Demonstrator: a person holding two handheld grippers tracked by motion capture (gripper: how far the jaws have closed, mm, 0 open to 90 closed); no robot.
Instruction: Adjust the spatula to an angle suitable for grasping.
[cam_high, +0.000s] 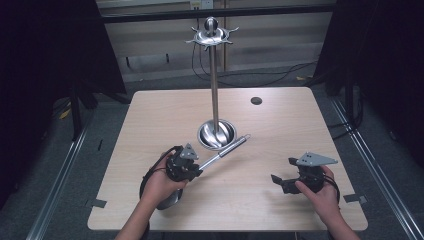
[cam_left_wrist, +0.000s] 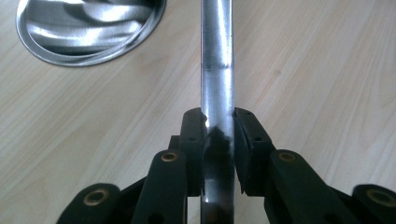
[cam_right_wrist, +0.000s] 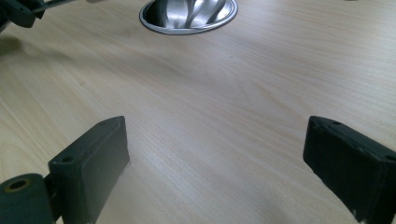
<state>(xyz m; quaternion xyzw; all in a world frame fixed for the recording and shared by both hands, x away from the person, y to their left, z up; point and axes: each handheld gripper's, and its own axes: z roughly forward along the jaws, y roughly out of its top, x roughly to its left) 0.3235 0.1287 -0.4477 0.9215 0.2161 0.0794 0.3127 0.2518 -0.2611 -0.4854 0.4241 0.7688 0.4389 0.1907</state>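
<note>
Here my left gripper (cam_left_wrist: 218, 154) had its jaws clamped on the steel handle (cam_left_wrist: 217, 70); my right gripper (cam_right_wrist: 217, 163) gaped wide, nothing between its fingers (cam_right_wrist: 100, 154).

Left hand (cam_high: 161, 184) is gripping its black two-jaw left gripper (cam_high: 199, 171) near the table's front-left, forearm coming in from the bottom edge; the jaws are pointing up and to the right, and are pressing on both sides of a polished steel handle (cam_left_wrist: 217, 70); right hand (cam_high: 322, 192) is holding the black right gripper (cam_high: 274, 179) low at front-right, jaws pointing left and standing wide apart, nothing between them.
</note>
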